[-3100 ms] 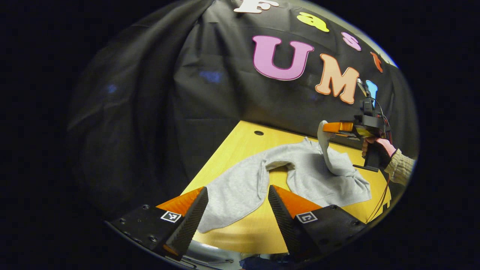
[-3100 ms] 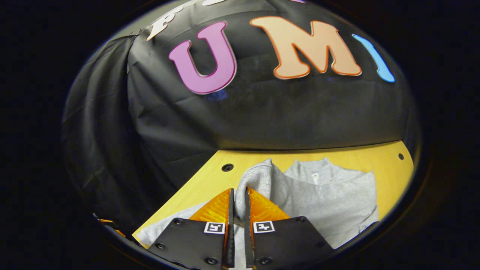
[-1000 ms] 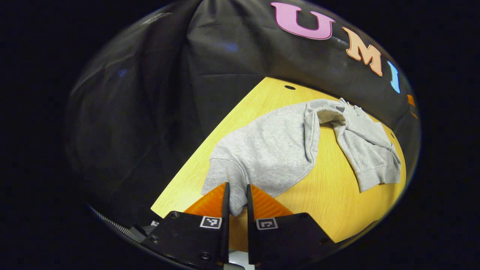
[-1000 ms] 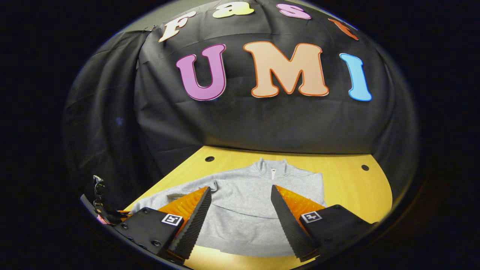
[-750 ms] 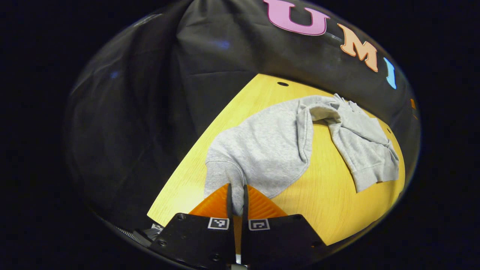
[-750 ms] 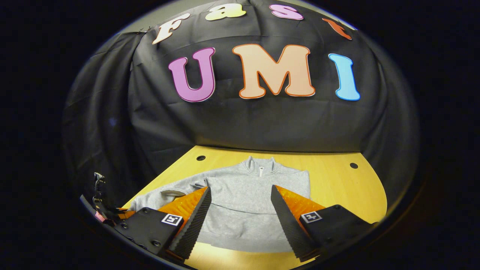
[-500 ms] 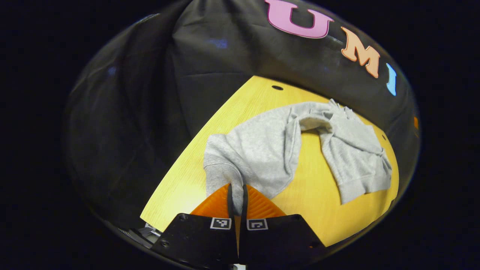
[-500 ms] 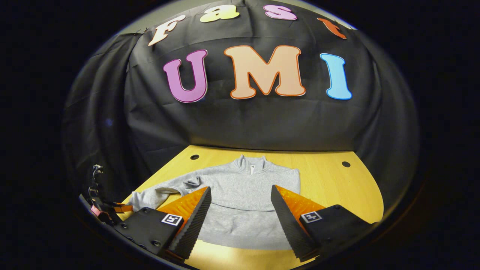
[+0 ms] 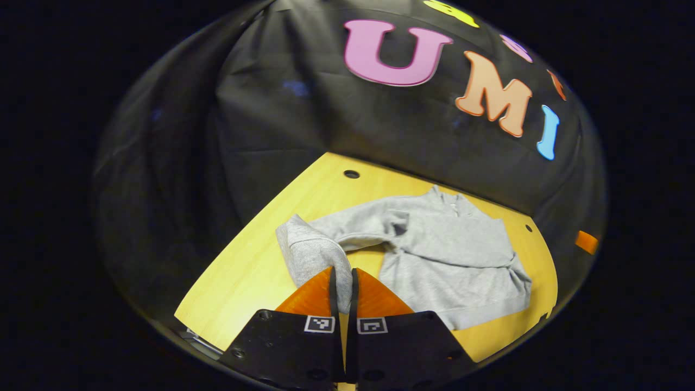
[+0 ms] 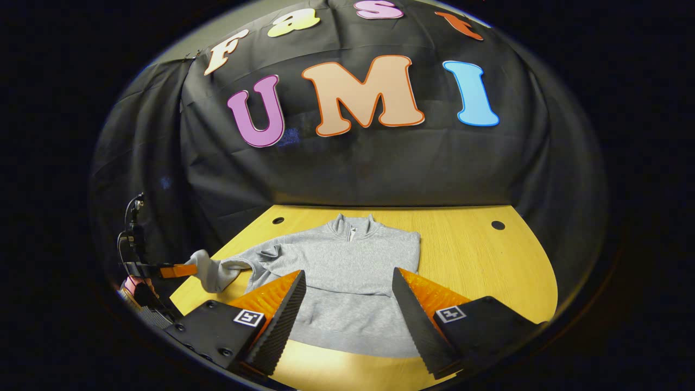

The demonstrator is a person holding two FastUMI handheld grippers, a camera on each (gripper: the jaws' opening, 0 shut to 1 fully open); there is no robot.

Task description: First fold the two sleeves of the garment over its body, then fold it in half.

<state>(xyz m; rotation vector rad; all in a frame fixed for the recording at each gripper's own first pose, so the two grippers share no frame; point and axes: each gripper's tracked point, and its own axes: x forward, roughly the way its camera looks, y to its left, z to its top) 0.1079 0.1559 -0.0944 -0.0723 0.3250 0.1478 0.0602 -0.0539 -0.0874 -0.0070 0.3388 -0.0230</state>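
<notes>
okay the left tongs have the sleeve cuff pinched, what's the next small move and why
Probably carry the cuff across and lay it on the sweatshirt's body. The left tongs are shut on the lifted cuff, that sleeve extends off to the side, and the other sleeve is already folded in. The right tongs hover open above.

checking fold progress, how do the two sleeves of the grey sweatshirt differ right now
The left sleeve is pinched at its cuff by the shut left gripper and lifted off the table; the right sleeve lies folded flat across the sweatshirt's body, touched by no gripper. The left sleeve stretches out sideways from the shoulder; the right one is tucked in. The right gripper is open. Both sleeves are grey knit.
</notes>
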